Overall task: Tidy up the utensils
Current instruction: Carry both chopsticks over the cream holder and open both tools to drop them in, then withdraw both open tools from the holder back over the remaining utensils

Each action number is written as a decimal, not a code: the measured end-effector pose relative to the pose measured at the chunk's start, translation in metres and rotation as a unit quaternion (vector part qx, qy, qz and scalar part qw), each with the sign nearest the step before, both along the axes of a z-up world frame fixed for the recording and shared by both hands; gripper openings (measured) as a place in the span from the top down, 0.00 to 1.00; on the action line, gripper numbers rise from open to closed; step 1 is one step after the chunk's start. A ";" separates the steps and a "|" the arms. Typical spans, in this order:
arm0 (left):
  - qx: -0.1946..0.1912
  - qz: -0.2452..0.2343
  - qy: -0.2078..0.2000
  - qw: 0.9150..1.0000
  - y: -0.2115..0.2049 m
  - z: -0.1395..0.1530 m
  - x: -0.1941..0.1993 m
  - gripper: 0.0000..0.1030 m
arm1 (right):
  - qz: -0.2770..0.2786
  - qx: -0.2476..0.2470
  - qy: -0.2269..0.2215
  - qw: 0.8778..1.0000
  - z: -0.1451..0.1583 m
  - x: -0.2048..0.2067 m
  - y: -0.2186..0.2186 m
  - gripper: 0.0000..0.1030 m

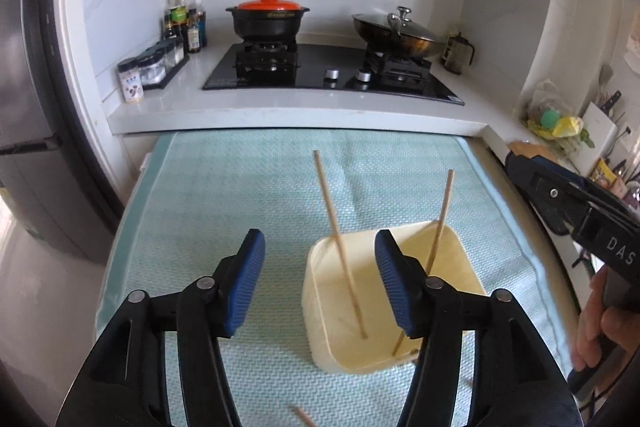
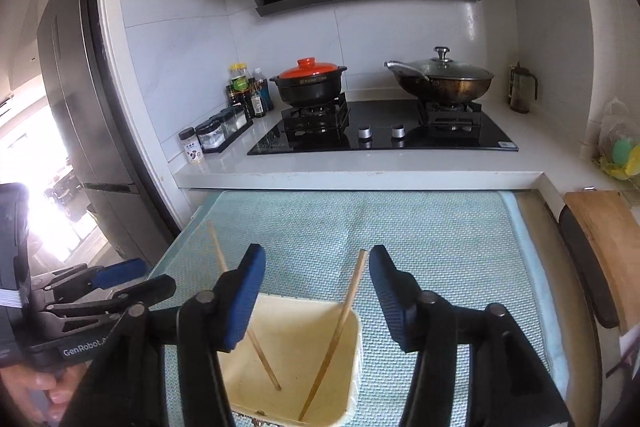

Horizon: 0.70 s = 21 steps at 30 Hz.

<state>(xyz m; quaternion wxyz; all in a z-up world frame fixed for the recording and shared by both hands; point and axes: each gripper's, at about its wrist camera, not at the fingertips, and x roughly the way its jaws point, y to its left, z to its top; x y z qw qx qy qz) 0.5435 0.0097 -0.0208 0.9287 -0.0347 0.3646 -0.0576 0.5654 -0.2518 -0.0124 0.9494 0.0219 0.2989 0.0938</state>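
A cream square container [image 1: 460, 259] stands on the teal mat [image 1: 240, 187], with two wooden chopsticks leaning upright inside it, one on the left [image 1: 330, 207] and one on the right [image 1: 442, 211]. My left gripper [image 1: 320, 247] hangs open just above the container's near left corner, nothing between its blue pads. In the right wrist view the same container [image 2: 296, 331] holds the left chopstick [image 2: 264, 355] and the right chopstick [image 2: 347, 303]. My right gripper [image 2: 318, 259] is open above it and touches neither stick. A third chopstick [image 1: 302, 415] lies on the mat at the bottom edge.
Beyond the mat runs a white counter [image 1: 280, 115] with a black hob, an orange-lidded pot [image 1: 268, 15] and a lidded wok [image 1: 400, 31]. Condiment bottles [image 1: 184, 23] stand at the left. A fridge [image 2: 80, 107] is on the left and a wooden board [image 2: 608, 239] on the right.
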 end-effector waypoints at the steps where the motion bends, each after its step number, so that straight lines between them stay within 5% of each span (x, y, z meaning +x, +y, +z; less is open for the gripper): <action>1: 0.000 -0.001 -0.004 1.000 0.004 0.002 -0.009 0.37 | 0.001 -0.005 -0.005 1.000 0.004 -0.009 -0.001 0.46; 6: 0.006 0.008 -0.029 1.000 0.032 0.004 -0.089 0.10 | 0.003 -0.027 -0.024 0.999 0.014 -0.084 -0.013 0.46; 15: -0.013 0.046 -0.014 0.999 0.079 -0.048 -0.241 0.07 | -0.011 -0.066 -0.030 0.997 -0.020 -0.250 -0.030 0.43; 21: 0.042 0.046 0.001 0.998 0.065 -0.089 -0.308 0.04 | -0.066 -0.094 -0.041 0.993 -0.063 -0.350 -0.037 0.43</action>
